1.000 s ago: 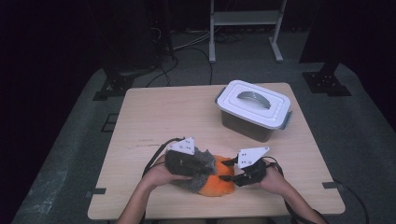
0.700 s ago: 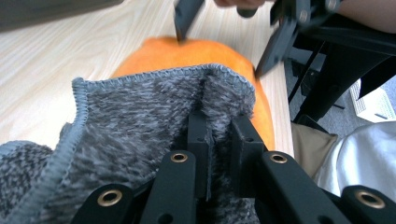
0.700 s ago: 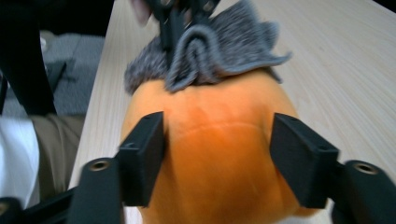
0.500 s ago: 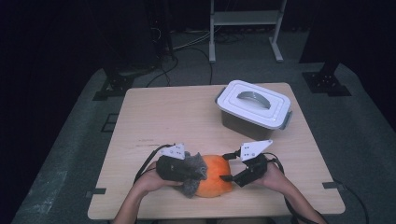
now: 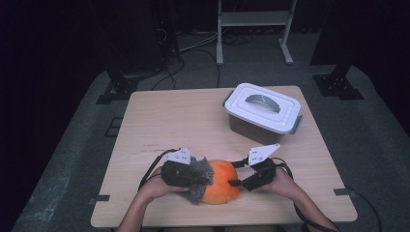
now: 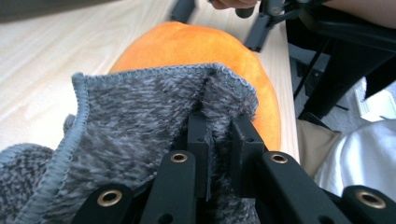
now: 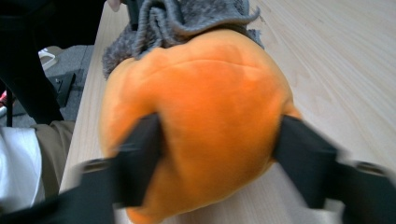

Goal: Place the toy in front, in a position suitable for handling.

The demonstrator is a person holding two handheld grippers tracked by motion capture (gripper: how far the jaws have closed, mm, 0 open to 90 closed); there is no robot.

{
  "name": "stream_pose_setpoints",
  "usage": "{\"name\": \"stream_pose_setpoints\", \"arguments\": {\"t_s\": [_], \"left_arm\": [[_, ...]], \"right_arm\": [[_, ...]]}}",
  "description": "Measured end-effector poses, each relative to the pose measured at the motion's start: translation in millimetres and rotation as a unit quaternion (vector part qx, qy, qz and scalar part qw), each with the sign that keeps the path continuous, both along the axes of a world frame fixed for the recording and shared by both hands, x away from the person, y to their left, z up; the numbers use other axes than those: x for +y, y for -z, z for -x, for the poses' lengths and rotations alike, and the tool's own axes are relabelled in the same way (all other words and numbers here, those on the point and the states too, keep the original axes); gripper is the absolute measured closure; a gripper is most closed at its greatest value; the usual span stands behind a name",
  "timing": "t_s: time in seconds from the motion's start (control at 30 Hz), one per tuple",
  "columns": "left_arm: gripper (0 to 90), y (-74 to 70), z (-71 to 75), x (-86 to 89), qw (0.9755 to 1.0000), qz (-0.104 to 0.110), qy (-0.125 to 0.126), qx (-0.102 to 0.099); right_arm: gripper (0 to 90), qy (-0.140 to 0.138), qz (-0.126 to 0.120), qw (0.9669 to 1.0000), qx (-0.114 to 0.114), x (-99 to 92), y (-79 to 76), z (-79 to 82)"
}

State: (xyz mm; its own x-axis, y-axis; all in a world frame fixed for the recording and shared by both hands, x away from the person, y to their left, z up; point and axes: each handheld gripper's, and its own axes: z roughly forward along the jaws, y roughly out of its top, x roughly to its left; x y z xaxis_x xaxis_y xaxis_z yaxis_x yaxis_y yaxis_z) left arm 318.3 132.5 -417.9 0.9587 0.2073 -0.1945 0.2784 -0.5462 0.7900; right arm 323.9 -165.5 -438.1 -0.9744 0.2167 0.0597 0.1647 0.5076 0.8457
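Observation:
An orange plush ball [image 5: 220, 181] lies near the table's front edge, with a grey knitted cloth [image 5: 198, 174] draped over its left side. My left gripper [image 5: 205, 176] is shut on a fold of that cloth [image 6: 140, 112], its jaws [image 6: 218, 126] pinching the hem over the plush [image 6: 187, 44]. My right gripper [image 5: 236, 174] comes in from the right. Its jaws [image 7: 219, 140] have just been closing and now press into both sides of the plush [image 7: 205, 84], denting it. The cloth [image 7: 187, 18] shows at the plush's far end.
A white lidded box [image 5: 263, 108] with a grey handle stands at the back right of the wooden table [image 5: 183, 116]. Cables trail from both grippers toward the person's forearms. A metal stand [image 5: 254, 19] is on the floor behind the table.
My left gripper has drawn the grey cloth a little leftward, baring more of the orange plush. The right gripper stays at the plush's right side, jaws now around it.

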Motion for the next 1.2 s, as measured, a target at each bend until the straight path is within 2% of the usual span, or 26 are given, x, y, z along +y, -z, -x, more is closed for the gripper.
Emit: {"name": "stream_pose_setpoints", "arguments": {"t_s": [0.1, 0.17, 0.27, 0.3, 0.37, 0.5, 0.53, 0.57, 0.67, 0.8, 0.93, 1.0, 1.07, 1.13, 1.2], "left_arm": [[80.2, -9.6, 0.1, -3.6, 0.9999, 0.003, 0.007, -0.008], [80.3, -18.4, 1.6, -8.8, 0.9997, -0.001, 0.015, -0.019], [80.4, -33.3, 5.7, -21.4, 0.9987, 0.006, 0.034, -0.037], [80.4, -37.2, 7.8, -27.9, 0.9982, 0.002, 0.041, -0.044], [80.3, -41.1, 10.6, -41.5, 0.9967, -0.022, 0.054, -0.057], [80.3, -38.4, 10.2, -57.3, 0.9959, -0.03, 0.066, -0.054], [80.3, -37.3, 9.9, -59.5, 0.9954, -0.041, 0.066, -0.056], [80.4, -36.3, 9.5, -60.8, 0.9948, -0.054, 0.063, -0.06], [80.4, -34.6, 7.3, -58.1, 0.9941, -0.071, 0.053, -0.063], [80.3, -34.1, 7.1, -47.0, 0.9948, -0.07, 0.044, -0.06], [80.1, -31.4, 7.4, -35.4, 0.9965, -0.057, 0.031, -0.053], [80.1, -28.9, 8.1, -32.6, 0.997, -0.051, 0.03, -0.05], [80.1, -26.2, 8.5, -30.9, 0.9972, -0.05, 0.031, -0.047], [80.1, -23.5, 7.4, -29.4, 0.9978, -0.041, 0.032, -0.042], [80.2, -21.6, 6.7, -30.7, 0.9978, -0.036, 0.037, -0.04]], "right_arm": [[60.3, 0.002, 0.009, 0.9998, -0.015, -0.2, -3.8, 4.2], [64.1, 0.001, 0.012, 0.9997, -0.019, -0.5, -6.2, 5.8], [66.6, 0.002, 0.008, 0.9997, -0.023, -0.3, -9.5, 7.1], [66.7, 0.001, 0.006, 0.9997, -0.024, 0.5, -10.4, 7.9], [67.0, -0.003, 0.013, 0.9994, -0.033, 3.8, -11.9, 9.7], [67.6, -0.007, 0.03, 0.9987, -0.042, 4.6, -8.7, 11.9], [67.6, -0.006, 0.031, 0.9986, -0.042, 3.3, -7.8, 11.9], [67.8, -0.006, 0.031, 0.9987, -0.039, 2.4, -7.1, 12.0], [69.1, -0.006, 0.032, 0.9989, -0.035, 2.0, -5.6, 11.8], [70.3, -0.01, 0.024, 0.9992, -0.03, 3.2, -5.5, 11.2], [70.8, -0.011, 0.023, 0.9993, -0.029, 3.6, -5.7, 12.2], [67.8, -0.013, 0.023, 0.9992, -0.03, 3.3, -6.6, 11.8], [51.5, -0.007, 0.022, 0.9993, -0.028, 3.5, -8.9, 11.1], [41.4, -0.001, 0.02, 0.9994, -0.029, 4.0, -11.1, 11.0], [31.0, -0.002, 0.001, 0.9996, -0.029, 5.6, -12.8, 11.4]]}}
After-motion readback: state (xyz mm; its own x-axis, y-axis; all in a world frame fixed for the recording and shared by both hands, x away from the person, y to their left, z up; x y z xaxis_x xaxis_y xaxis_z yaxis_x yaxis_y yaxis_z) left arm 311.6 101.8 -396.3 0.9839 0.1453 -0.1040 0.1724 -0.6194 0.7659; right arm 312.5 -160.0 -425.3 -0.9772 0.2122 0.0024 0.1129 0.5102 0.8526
